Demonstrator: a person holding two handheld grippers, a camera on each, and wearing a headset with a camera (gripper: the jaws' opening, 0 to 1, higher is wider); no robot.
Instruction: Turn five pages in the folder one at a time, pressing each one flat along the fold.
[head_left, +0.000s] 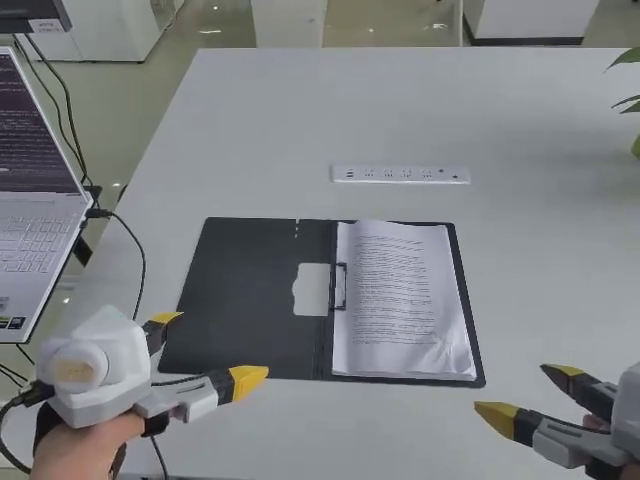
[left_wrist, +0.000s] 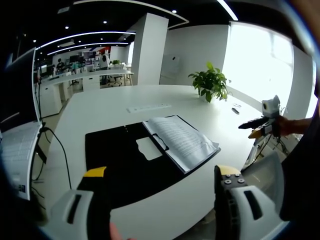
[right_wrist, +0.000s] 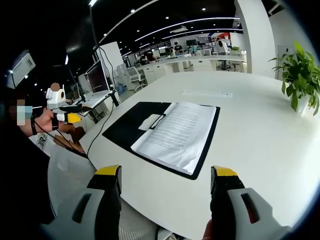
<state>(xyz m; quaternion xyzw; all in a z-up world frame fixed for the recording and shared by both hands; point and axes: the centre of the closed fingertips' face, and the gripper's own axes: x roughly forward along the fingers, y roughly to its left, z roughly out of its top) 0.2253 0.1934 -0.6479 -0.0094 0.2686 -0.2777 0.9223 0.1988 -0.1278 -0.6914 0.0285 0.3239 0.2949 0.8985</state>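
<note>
Wide open on the left gripper (head_left: 208, 347), nothing between the jaws; wide open and empty on the right gripper (head_left: 525, 390) too, both hovering at the near edge of the table (head_left: 300, 100). Just ahead, between the two: the folder (head_left: 250, 300), lying open and flat, with the paper stack (head_left: 400, 295) on the half nearer the right gripper, held by a clip (head_left: 340, 285) at the fold. Probably light, floppy, slippery sheets, so best pinched singly at the free corner closest to the right gripper, then swept across toward the left one. From the head view, the flat plan, with a power strip (head_left: 400, 175) past the folder; from the right gripper view, the stack's thickness side-on at its free edge.
</note>
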